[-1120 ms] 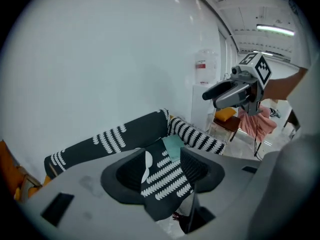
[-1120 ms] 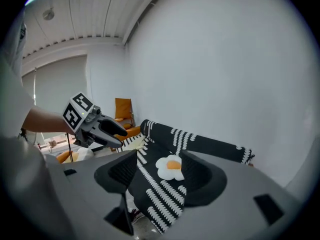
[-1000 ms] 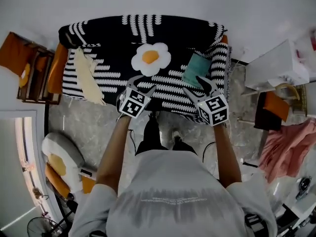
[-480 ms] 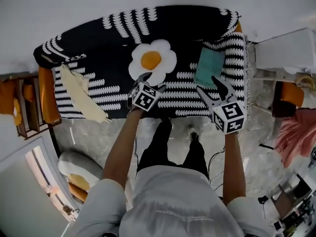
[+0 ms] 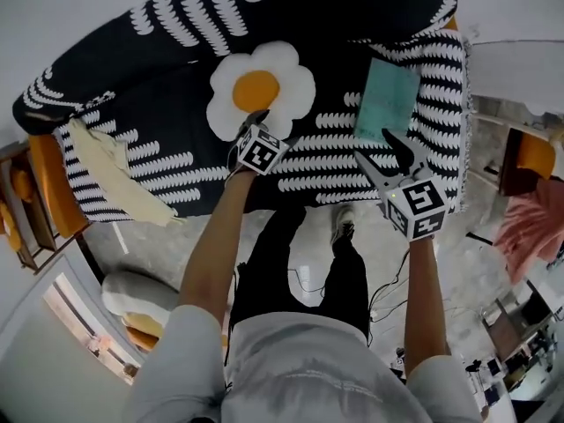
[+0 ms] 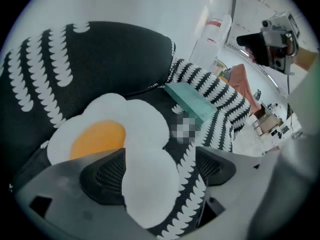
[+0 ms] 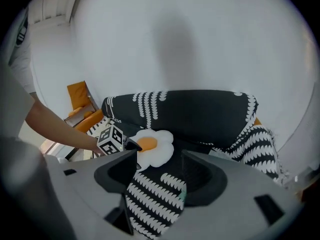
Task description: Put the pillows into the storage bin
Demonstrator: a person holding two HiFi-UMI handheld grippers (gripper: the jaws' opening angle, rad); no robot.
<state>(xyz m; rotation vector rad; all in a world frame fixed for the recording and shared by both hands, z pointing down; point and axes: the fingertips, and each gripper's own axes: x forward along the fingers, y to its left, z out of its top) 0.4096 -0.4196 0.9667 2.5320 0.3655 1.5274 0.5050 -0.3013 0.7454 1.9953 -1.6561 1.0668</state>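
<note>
Now both tools hang over a sofa (image 5: pixel 176 55) draped in a black throw (image 5: pixel 326 144) with white stripes. The left tool (image 5: pixel 264 122) sits at the near edge of the egg pillow (image 5: pixel 260 82), which lies in the middle of the seat. Its jaws have just been opening and stand wide apart, with one white lobe of the pillow between them and the pads not clamped on it. The right tool (image 5: pixel 374 146) hovers over the seat toward its right end, near the front edge. Its jaws are apart, with only the striped throw showing between them. Just beyond it a teal pillow (image 5: pixel 386 102) lies on the seat by the right armrest (image 5: pixel 441 69), well apart from the egg pillow. A long cream pillow (image 5: pixel 110 170) lies along the left end of the seat and reaches the front edge. The person stands at the sofa's front edge on a grey marbled floor (image 5: pixel 159 245).
</note>
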